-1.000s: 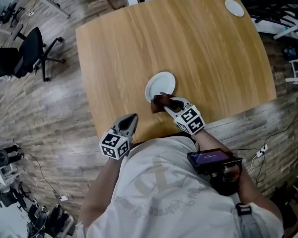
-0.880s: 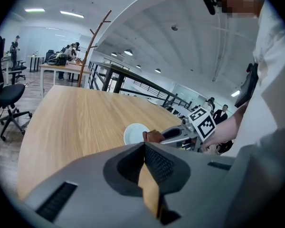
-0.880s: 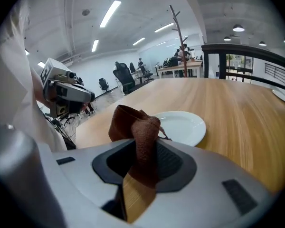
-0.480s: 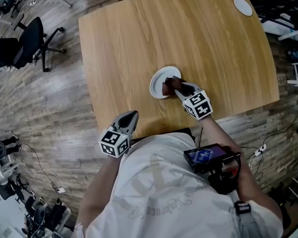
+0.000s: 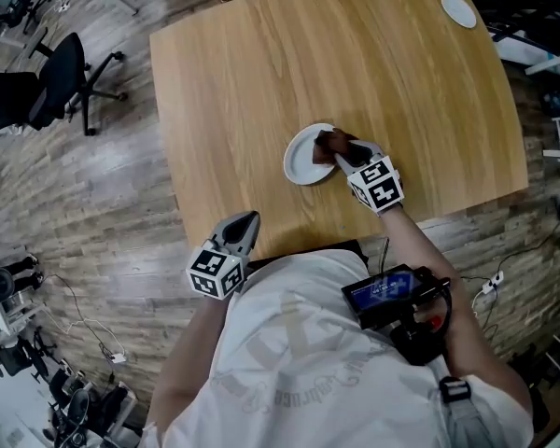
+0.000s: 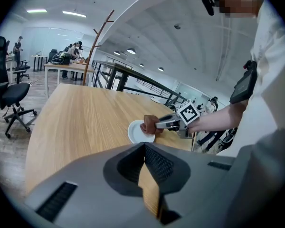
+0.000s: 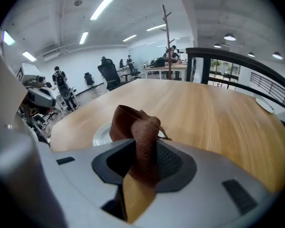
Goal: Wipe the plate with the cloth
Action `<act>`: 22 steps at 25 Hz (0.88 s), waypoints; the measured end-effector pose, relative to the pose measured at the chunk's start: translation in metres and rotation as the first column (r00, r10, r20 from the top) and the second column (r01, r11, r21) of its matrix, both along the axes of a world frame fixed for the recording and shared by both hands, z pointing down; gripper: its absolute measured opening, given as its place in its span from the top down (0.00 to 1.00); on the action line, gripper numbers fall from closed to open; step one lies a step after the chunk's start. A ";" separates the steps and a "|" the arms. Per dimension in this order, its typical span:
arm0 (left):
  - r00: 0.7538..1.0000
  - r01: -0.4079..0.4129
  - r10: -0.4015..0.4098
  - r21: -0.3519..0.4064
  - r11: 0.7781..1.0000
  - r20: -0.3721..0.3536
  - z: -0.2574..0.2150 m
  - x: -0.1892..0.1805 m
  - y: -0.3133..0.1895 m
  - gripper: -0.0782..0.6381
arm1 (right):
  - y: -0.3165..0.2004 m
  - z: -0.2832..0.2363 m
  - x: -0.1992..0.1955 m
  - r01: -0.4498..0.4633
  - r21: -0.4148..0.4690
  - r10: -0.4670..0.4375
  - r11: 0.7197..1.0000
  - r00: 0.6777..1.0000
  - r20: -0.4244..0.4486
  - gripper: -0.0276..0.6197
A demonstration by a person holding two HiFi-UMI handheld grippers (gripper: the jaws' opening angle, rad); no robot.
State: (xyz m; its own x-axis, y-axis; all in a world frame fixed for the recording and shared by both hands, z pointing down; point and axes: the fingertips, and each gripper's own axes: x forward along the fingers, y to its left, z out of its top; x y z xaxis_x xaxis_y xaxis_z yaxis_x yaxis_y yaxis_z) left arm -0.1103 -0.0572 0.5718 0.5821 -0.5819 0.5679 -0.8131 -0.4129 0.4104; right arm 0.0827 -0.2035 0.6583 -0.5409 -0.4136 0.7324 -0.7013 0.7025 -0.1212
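A person at a broad light-oak table [image 5: 261, 73] works a crumpled brown cloth [image 5: 330, 141] over a small round white plate [image 5: 303, 160] that sits near the table's front edge. The right gripper [image 5: 342, 150] is clenched on the cloth: in its own view the jaws pinch a fold of brown fabric, with the rest bunched up ahead of them and the plate's pale rim [image 7: 99, 133] showing just beyond. From the head view the wad lies on the plate's far right edge, overlapping the rim, and it appears to touch the surface rather than hover above it. The left gripper [image 5: 246, 224] takes no part. It hangs at the table's near edge, well apart from the plate, with its jaws pressed together and nothing between them. By the look of it the wiping is under way and not finished, with the cloth at the rim while the centre and left of the plate lie uncovered. No stain or smear can be made out on the white surface, so how much has been cleaned cannot be told. What seems to remain is a pass across the open part of the plate.
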 end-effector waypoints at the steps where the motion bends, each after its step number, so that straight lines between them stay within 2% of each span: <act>1: 1.000 -0.002 0.002 0.001 1.000 -0.001 0.000 -0.001 -0.001 0.87 | 0.009 0.000 -0.009 0.040 0.002 -0.040 0.999 0.999 -0.004 0.76; 5: 1.000 -0.004 0.004 0.005 1.000 -0.006 -0.003 0.001 0.000 0.87 | 0.048 -0.001 -0.042 0.159 -0.003 -0.159 0.987 0.987 0.013 0.76; 12: 1.000 0.020 -0.020 -0.002 1.000 -0.005 0.001 -0.003 0.004 0.87 | 0.067 -0.009 -0.084 0.260 -0.004 -0.258 0.966 0.960 0.107 0.76; 16: 0.999 0.040 -0.040 -0.005 0.999 -0.001 -0.002 -0.005 0.007 0.87 | 0.041 -0.002 -0.064 0.207 -0.001 -0.206 0.978 0.975 0.078 0.76; 22: 0.999 0.054 -0.054 -0.010 0.998 -0.002 -0.001 -0.015 0.009 0.87 | -0.017 -0.006 -0.024 0.065 0.042 -0.065 0.997 0.998 0.014 0.76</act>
State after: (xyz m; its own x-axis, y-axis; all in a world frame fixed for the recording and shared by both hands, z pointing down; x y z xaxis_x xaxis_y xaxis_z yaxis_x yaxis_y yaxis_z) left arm -0.1250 -0.0482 0.5709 0.5515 -0.6067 0.5725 -0.8330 -0.3641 0.4167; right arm 0.0582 -0.2202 0.6524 -0.5787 -0.4068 0.7069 -0.6523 0.7511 -0.1018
